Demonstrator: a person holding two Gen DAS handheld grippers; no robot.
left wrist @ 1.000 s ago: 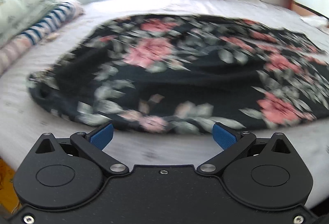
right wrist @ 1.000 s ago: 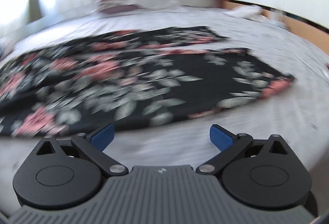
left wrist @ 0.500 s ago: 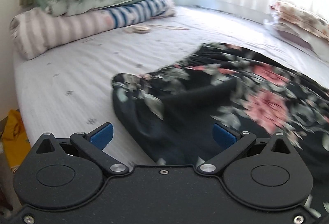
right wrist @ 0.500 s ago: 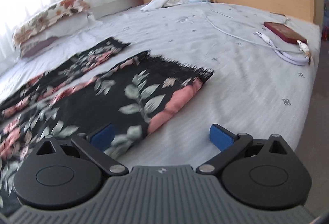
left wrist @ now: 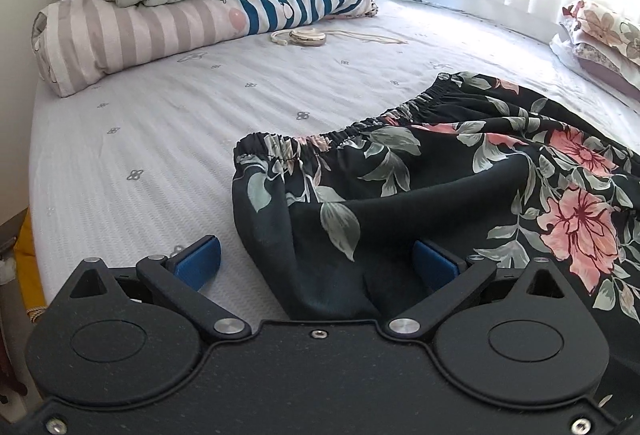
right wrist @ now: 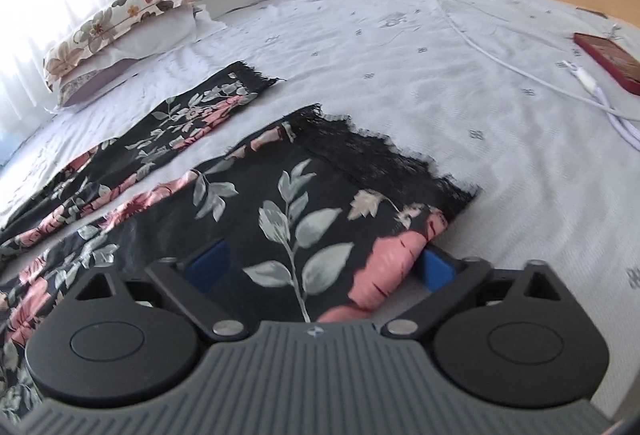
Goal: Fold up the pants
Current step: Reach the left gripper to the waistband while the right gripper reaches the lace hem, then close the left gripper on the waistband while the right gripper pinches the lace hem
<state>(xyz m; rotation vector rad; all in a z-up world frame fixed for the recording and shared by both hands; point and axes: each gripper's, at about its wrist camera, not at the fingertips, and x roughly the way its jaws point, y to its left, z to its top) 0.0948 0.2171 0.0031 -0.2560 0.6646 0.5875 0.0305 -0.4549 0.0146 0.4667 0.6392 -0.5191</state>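
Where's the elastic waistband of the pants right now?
In the left wrist view, the waistband runs diagonally across mid-frame on the bedsheet, just ahead of the open left claw, with the striped bedding roll beyond.

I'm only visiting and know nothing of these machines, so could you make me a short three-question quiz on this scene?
1. True or false: the black floral pants lie on the pale grey bed sheet.
2. Which end is the left gripper at: A waistband, B leg hem?
3. Fill in: both grippers, left and right gripper, are ____, with fabric between the fingers.

Key: 1 true; 2 A; 3 open.
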